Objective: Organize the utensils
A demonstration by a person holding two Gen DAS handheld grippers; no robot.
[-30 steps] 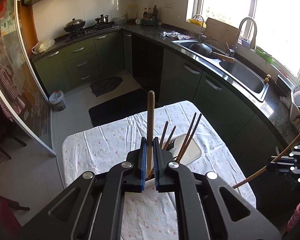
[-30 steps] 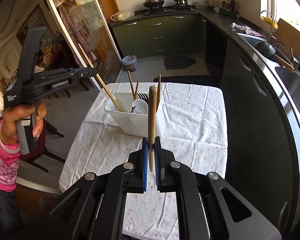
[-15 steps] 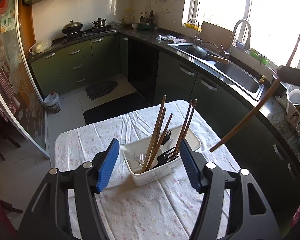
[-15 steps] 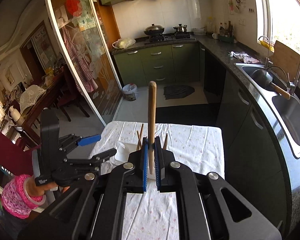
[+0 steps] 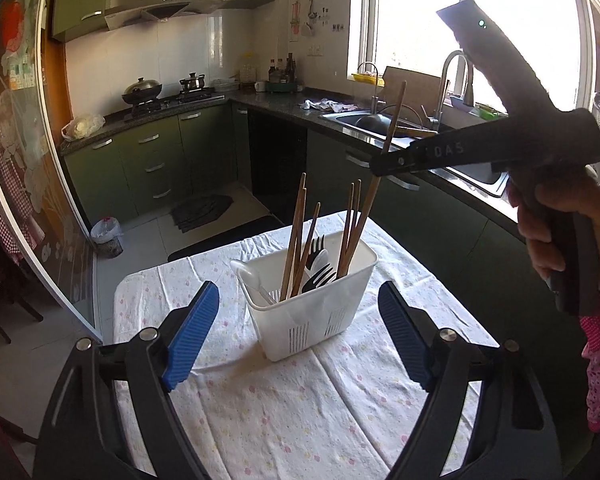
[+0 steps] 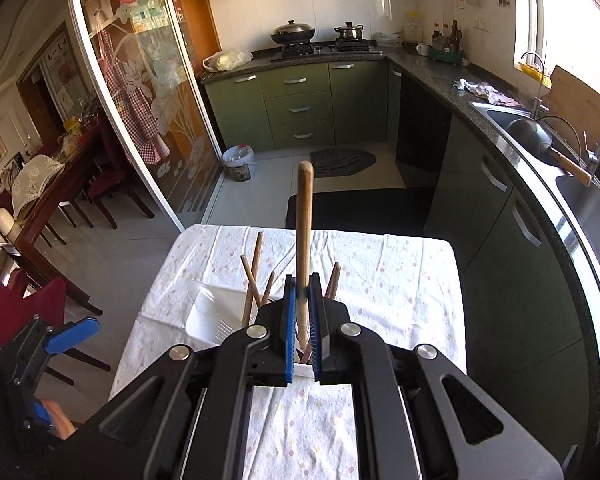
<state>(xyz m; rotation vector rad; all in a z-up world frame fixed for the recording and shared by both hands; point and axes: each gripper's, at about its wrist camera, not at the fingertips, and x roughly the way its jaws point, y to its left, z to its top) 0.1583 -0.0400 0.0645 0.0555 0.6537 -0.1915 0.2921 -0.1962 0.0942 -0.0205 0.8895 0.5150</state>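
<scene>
A white slotted utensil caddy [image 5: 316, 320] stands on the table and holds several wooden chopsticks [image 5: 296, 236], black forks [image 5: 318, 276] and a white spoon. My left gripper [image 5: 298, 336] is open and empty, just in front of the caddy. My right gripper [image 6: 302, 316] is shut on a wooden chopstick [image 6: 303, 240] and holds it above the caddy [image 6: 208, 316]. In the left wrist view that chopstick [image 5: 380, 184] slants down with its lower end inside the caddy's right side, and the right gripper [image 5: 384, 164] comes in from the right.
The table carries a white flowered cloth [image 5: 300, 420]. A green cabinet run and a steel sink [image 6: 580, 196] stand to the right. A glass sliding door [image 6: 140, 92] is on the left. A dark mat [image 6: 340, 158] and a bin [image 6: 238, 160] are on the floor beyond.
My left gripper let go of its chopstick into the caddy, opened and pulled back. My right gripper carried its chopstick over the caddy and lowered its end inside.
</scene>
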